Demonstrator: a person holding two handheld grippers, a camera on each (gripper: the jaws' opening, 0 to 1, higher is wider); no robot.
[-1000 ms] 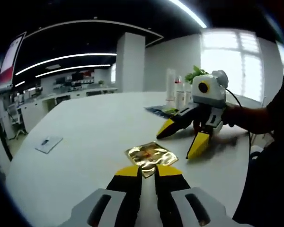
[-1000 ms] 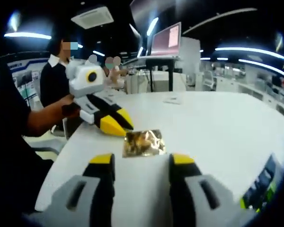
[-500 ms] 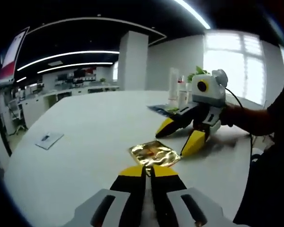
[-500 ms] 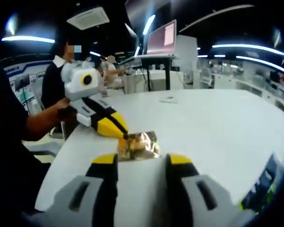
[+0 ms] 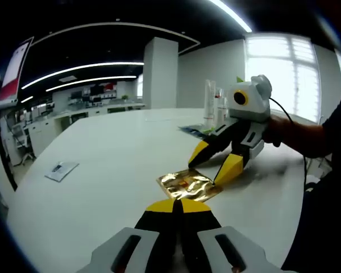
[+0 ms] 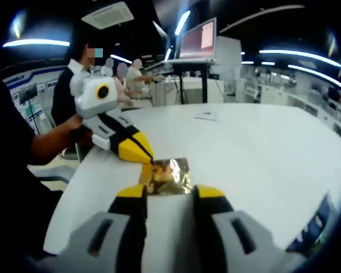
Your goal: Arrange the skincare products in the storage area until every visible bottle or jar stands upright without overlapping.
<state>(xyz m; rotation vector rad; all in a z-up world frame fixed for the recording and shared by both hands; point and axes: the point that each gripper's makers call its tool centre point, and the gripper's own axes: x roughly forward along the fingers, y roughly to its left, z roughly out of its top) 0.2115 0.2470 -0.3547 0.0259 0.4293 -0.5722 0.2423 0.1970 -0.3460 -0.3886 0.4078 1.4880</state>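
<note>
A crinkled gold sachet (image 5: 188,186) lies flat on the white table (image 5: 113,159). My left gripper (image 5: 179,203) is shut on the sachet's near edge, jaws pressed together. From the right, my right gripper (image 5: 213,162) stands open over the sachet's far side, one yellow tip on either side of it. In the right gripper view the sachet (image 6: 169,175) sits just past my right gripper (image 6: 169,193), whose jaws are spread. There the left gripper (image 6: 146,159) comes in from the left and pinches the sachet's corner. Tall clear bottles (image 5: 209,103) stand upright far back on the table.
A flat blue-green packet (image 5: 192,132) lies by the bottles. A small card (image 5: 61,169) rests at the left of the table, the same card (image 6: 206,116) far across. A dark packet (image 6: 315,227) lies at the lower right. People sit beyond the table edge.
My left jaws have closed from a narrow gap onto the sachet's edge. The right gripper has come closer to the sachet and its jaws have narrowed slightly.
</note>
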